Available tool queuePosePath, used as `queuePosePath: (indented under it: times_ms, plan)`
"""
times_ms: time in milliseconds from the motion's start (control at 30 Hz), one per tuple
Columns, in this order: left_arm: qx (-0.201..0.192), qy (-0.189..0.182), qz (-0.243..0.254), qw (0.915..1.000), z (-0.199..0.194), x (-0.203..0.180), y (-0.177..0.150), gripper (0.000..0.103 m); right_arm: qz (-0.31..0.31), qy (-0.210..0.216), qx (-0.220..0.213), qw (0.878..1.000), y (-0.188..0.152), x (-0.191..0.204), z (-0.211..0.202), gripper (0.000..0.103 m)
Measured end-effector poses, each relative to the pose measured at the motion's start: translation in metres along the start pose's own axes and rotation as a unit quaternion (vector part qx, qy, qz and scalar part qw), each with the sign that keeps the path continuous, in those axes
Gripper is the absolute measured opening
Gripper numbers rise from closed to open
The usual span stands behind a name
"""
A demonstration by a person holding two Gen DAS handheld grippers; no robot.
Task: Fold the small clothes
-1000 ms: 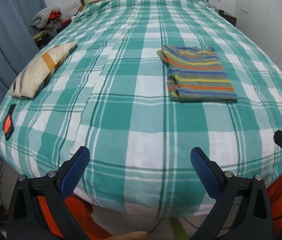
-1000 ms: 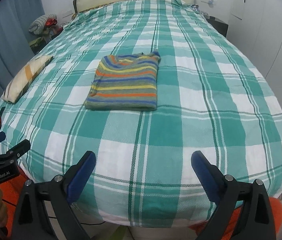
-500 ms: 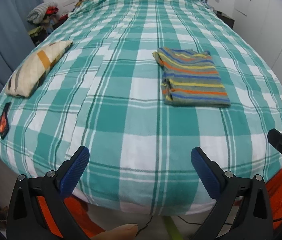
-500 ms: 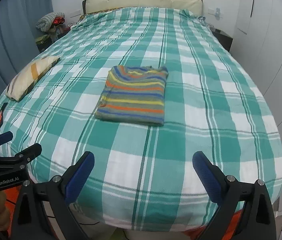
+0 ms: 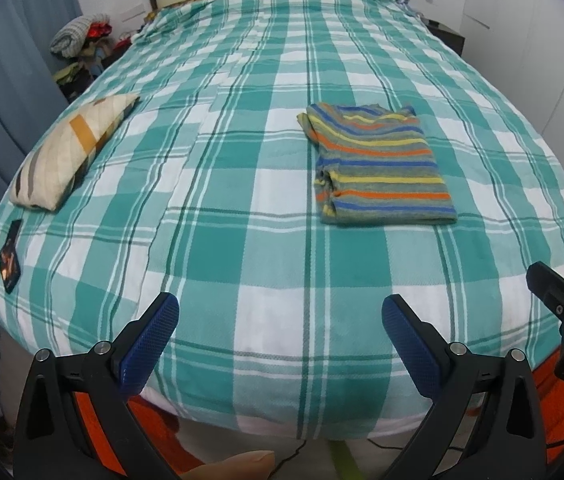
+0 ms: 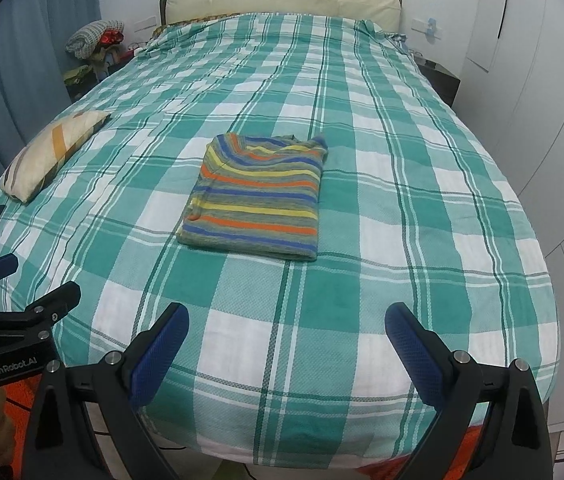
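Note:
A striped small garment, in grey, blue, orange and yellow, lies folded into a neat rectangle on the green-and-white checked bedspread. It also shows in the right wrist view. My left gripper is open and empty above the foot edge of the bed, well short of the garment. My right gripper is open and empty too, at the foot edge, with the garment straight ahead. The left gripper shows at the left edge of the right wrist view.
A small striped cushion lies near the bed's left edge, with a dark tag below it. A cream headboard stands at the far end. Clothes are piled at the far left. White wardrobes line the right side.
Both grippers have pulled back and risen a little from the bed; the folded garment looks farther away and has not moved. Both stay open.

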State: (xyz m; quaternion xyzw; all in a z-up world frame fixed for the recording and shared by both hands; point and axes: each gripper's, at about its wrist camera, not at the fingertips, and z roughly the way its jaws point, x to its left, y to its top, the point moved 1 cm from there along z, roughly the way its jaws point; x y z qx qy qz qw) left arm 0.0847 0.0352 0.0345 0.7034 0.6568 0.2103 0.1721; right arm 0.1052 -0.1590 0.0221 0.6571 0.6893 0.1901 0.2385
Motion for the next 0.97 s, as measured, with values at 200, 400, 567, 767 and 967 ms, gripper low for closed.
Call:
queuePosePath:
  times_ms: [200,400,567,767,967]
  plan:
    - [-0.001,0.001,0.0,1.0,0.0,0.0,0.001,0.102,-0.002,-0.002,0.0,1.0,0.001,-0.001,0.0,0.098]
    - [-0.003,0.003,0.0,1.0,0.0,-0.004,0.01,0.102,-0.002,-0.003,-0.001,1.0,0.003,-0.003,0.0,0.098]
    - [-0.003,0.003,0.001,1.0,-0.001,-0.004,0.011,0.102,-0.001,-0.002,-0.003,1.0,0.007,-0.006,-0.002,0.098]
    - [-0.003,-0.001,0.0,1.0,-0.002,-0.007,0.014,0.102,0.001,-0.005,-0.004,1.0,0.009,-0.005,-0.004,0.098]
    - [-0.023,-0.015,0.005,0.9996,-0.012,-0.011,0.014,0.102,0.003,-0.006,-0.005,1.0,0.009,-0.006,-0.005,0.098]
